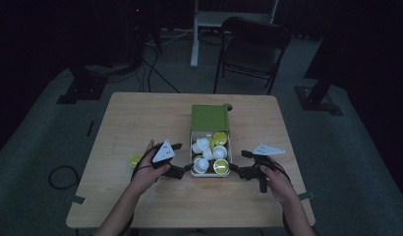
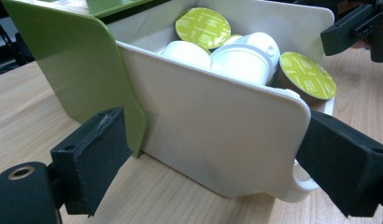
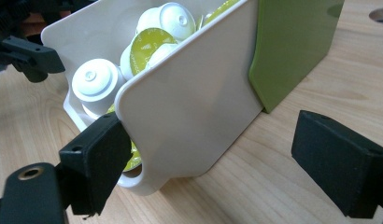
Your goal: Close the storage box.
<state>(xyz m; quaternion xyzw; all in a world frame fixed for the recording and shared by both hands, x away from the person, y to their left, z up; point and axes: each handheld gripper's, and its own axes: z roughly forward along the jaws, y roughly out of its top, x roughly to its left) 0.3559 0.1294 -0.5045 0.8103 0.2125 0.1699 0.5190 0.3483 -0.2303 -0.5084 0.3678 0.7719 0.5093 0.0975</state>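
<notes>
A white drawer stands pulled out of its green sleeve at the table's middle. It holds several white capsules with yellow-green lids. My left gripper is at the drawer's left side. In the left gripper view the left gripper is open, its jaws spread wide in front of the drawer's side wall from the sleeve to the front corner. My right gripper is at the right side. The right gripper is open too, one jaw by the drawer's front corner, the other over bare wood.
One loose capsule with a green lid lies on the table left of my left hand. A round hole sits in the tabletop behind the sleeve. A folding chair stands beyond the far edge, with cables on the floor.
</notes>
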